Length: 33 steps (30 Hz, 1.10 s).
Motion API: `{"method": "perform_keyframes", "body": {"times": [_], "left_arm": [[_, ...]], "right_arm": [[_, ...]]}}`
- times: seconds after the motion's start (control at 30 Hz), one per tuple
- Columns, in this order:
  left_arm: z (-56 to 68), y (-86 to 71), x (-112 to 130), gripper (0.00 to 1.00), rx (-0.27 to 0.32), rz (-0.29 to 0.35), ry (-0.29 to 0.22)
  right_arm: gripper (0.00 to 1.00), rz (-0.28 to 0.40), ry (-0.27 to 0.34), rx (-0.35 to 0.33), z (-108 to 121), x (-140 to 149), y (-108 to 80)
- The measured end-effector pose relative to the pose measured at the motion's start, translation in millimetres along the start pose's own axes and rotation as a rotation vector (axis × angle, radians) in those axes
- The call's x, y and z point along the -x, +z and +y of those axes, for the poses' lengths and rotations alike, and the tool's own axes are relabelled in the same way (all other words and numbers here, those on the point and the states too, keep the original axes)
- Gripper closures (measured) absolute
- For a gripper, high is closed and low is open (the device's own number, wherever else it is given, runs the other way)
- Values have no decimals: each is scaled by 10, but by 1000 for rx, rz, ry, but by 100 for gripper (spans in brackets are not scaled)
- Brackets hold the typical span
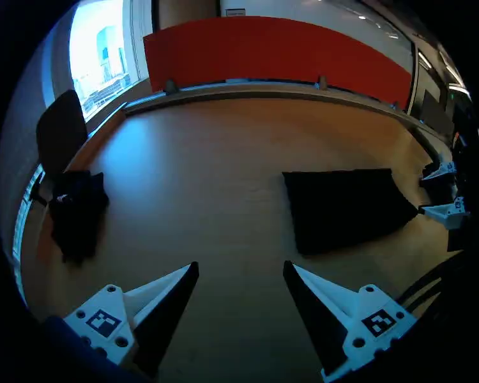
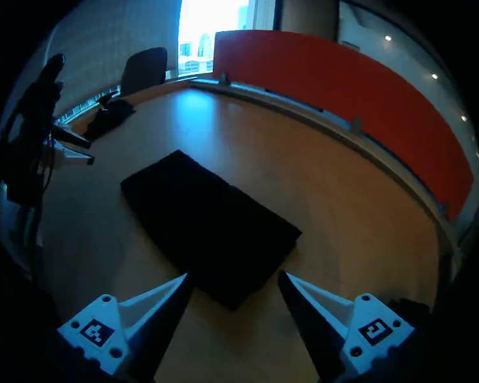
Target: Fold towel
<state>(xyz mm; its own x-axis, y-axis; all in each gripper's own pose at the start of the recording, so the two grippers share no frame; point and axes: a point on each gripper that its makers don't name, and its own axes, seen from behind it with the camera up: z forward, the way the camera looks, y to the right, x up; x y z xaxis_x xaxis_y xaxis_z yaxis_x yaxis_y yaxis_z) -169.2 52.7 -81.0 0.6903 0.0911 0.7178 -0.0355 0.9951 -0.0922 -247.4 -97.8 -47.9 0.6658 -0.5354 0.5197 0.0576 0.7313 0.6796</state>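
Two grippers, both empty: left gripper (image 1: 240, 264) & right gripper (image 2: 233, 275) w/ fingers spread wide. Dark towel (image 2: 207, 217) lies flat on bench (image 2: 348, 210), just ahead of right gripper's fingers.

Towel (image 2: 207, 223): black cloth, matt, soft-looking, no shine. Table (image 1: 207, 166): pale wood-look top, smooth, satin; window light sheens across it. My left gripper (image 1: 241, 267) and right gripper (image 2: 233, 276): fingers of white plastic, matt, with black inner faces. Divider panel (image 1: 271, 51): red, matt, even finish. Dark bundle (image 1: 78, 214) on table: I read it as matt cloth.
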Motion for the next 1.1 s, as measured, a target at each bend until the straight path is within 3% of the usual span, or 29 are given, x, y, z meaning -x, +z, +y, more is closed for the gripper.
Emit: {"method": "perform_keyframes", "body": {"times": [0.27,0.6,0.73,0.93,1.1], "left_arm": [[-89,-55,20,1,-12,4,-22],[-192,-109,60,1,-27,5,-32],[-226,-119,80,1,-32,2,-31],[-260,-135,110,1,-39,-2,-33],[-288,-143,128,1,-43,-5,-32]], "right_arm": [[7,-47,-35,-33,-2,126,8],[32,-106,-43,-77,-38,314,33],[33,-123,-55,-88,-59,366,36],[51,-136,-50,-94,-54,406,42],[53,-138,-41,-96,-33,412,57]]}}
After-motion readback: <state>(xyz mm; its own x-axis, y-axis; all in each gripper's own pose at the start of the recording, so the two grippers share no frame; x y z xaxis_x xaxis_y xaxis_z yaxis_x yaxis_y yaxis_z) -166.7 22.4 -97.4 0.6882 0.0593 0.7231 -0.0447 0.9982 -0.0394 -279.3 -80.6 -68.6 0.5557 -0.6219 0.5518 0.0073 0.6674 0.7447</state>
